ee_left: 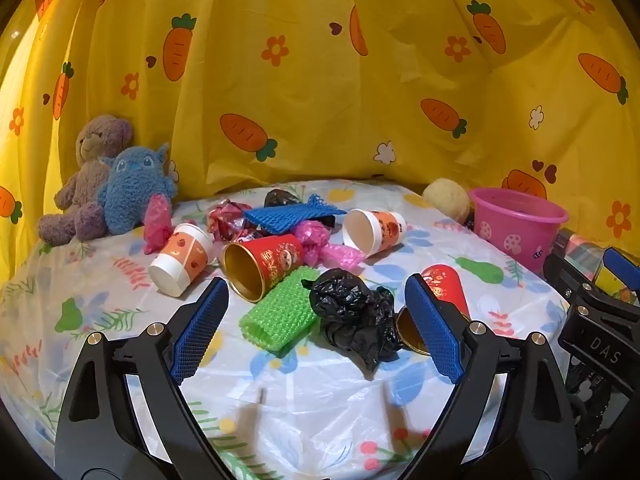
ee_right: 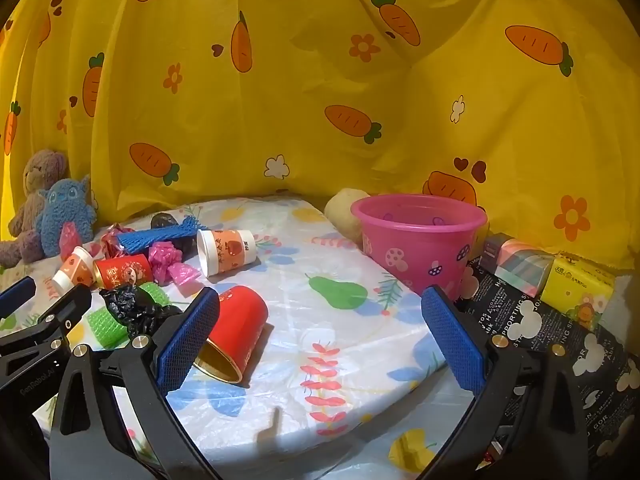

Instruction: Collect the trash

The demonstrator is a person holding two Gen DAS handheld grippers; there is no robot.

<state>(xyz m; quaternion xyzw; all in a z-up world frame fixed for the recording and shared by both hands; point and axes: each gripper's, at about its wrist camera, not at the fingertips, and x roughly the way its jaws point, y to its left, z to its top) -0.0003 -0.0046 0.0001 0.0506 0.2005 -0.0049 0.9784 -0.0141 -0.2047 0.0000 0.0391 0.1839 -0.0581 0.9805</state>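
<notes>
Both tongs are held wide and empty above the bench [ee_right: 360, 360]. Between the pads of the left tongs [ee_left: 316, 322] a crumpled black plastic bag [ee_left: 356, 314] and a green foam net [ee_left: 276, 312] are framed, untouched. Just beside the left pad of the right tongs [ee_right: 320, 332] a toppled red paper cup [ee_right: 236, 332] is seen. Beyond, more cups, pink wrappers and a blue net [ee_left: 292, 214] lie scattered. The pink bucket [ee_right: 420, 240] stands well apart on the right; little can be made out inside it. Collection is judged barely begun.
</notes>
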